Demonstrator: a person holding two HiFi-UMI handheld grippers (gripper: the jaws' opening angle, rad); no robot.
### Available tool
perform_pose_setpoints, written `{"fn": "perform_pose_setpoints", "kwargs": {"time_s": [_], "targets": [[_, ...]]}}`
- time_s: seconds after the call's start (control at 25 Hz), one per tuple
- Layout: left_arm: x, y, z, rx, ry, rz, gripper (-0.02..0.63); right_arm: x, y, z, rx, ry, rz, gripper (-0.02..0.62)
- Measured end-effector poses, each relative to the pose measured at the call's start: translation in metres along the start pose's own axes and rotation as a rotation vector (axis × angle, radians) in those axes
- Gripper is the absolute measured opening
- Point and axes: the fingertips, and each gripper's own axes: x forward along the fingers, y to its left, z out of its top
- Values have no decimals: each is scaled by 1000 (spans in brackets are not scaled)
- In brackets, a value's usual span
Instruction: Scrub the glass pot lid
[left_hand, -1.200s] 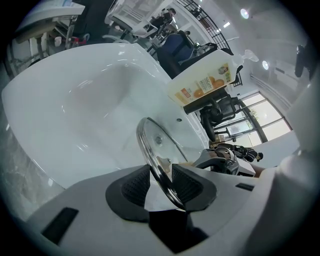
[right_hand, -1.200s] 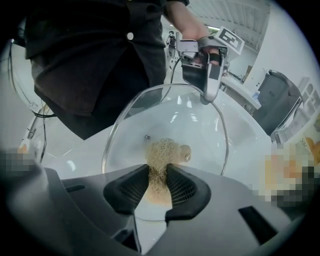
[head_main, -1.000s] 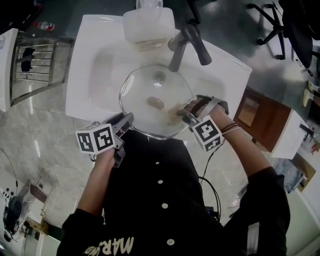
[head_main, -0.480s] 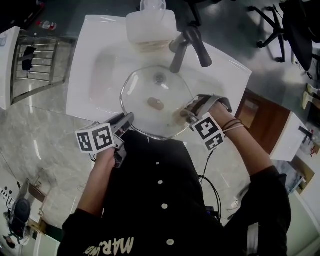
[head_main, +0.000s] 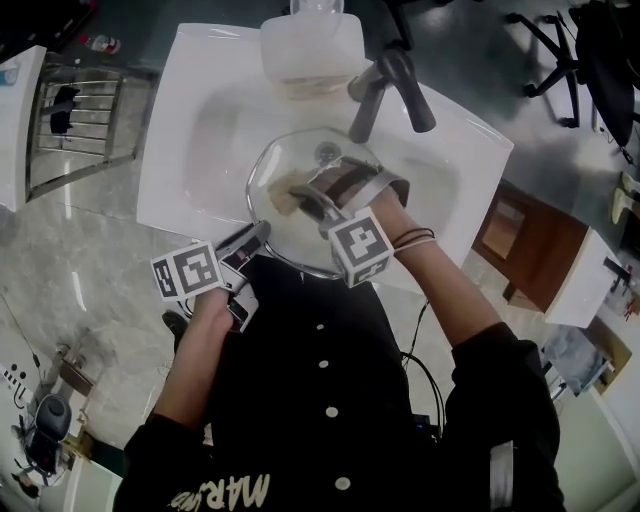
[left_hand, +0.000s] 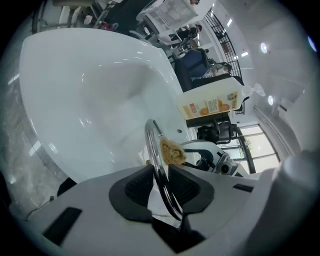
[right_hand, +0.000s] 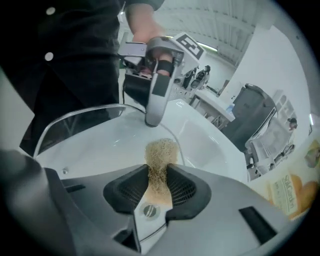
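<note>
The glass pot lid (head_main: 280, 238) hangs tilted over the white sink (head_main: 180, 130). My left gripper (head_main: 257, 236) grips its metal rim (left_hand: 156, 150) at the near left edge; its jaws are closing, with the pads on either side of the rim. My right gripper (head_main: 300, 196) is shut on a tan fibrous scrubber (right_hand: 160, 154), which presses on the middle of the glass (right_hand: 90, 135). Seen through the lid from the left gripper view, the scrubber (left_hand: 171, 150) lies against the far face, with the right gripper (left_hand: 210, 152) behind it. The lid's knob is hidden.
A grey faucet (head_main: 385, 85) reaches over the sink's far side, just beyond the lid. A translucent container (head_main: 312, 45) with an orange label stands on the back rim. A wire rack (head_main: 70, 120) sits to the left, a brown cabinet (head_main: 520, 235) to the right.
My right gripper has slid the scrubber left across the glass, from the lid's right edge to its middle. The left gripper keeps its place on the rim.
</note>
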Motion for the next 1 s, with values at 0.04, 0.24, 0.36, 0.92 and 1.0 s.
{"fn": "perform_pose_setpoints", "kwargs": {"time_s": [0.04,0.24,0.36,0.92,1.0], "targets": [[0,0,1,-25,-11,-19,109,5,-5,4,-2,-11,-7,127],[-1,-1,2,-76,-32,-86,97,25,-10,17,-40,-57,0,128],[-2,1,1,-83,-24,-99,97,27,-8,19,-50,-62,4,127],[-2,2,1,-78,-15,-115,94,5,33,16,-68,-62,153,126],[-2,2,1,-78,-14,-113,94,-2,43,18,-74,-65,174,126]]}}
